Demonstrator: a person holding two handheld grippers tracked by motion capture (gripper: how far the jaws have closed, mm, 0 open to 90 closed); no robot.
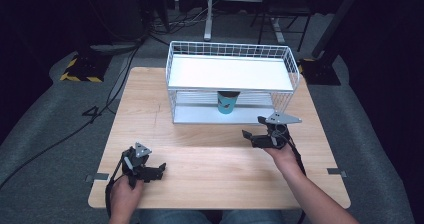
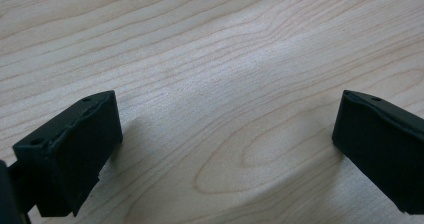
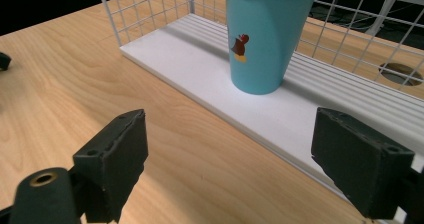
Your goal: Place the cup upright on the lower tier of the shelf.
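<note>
Teal cup (image 3: 268, 36) stands upright on the wire rack's (image 1: 230, 79) lower shelf. Right gripper (image 1: 254, 129) is near it, jaws spread; left gripper (image 1: 159, 170) sits gaping over bare table (image 2: 215, 59).

left gripper (image 1: 159, 170): black body, two blocky black jaws with small screw holes in their top faces
left gripper plate (image 1: 142, 150): grey, three-cornered, dotted with small holes
left cable (image 1: 113, 176): black, looping beside the left hand (image 1: 124, 188)
right gripper (image 1: 254, 128): black, matching blocky jaws; a brass-rimmed hole in its body near one jaw
right gripper plate (image 1: 283, 118): grey, three-cornered
right cable (image 1: 298, 156): black, running beside the right hand (image 1: 283, 154)
clothing: blue jeans (image 1: 210, 217) at the near table edge (image 1: 220, 206)
</note>
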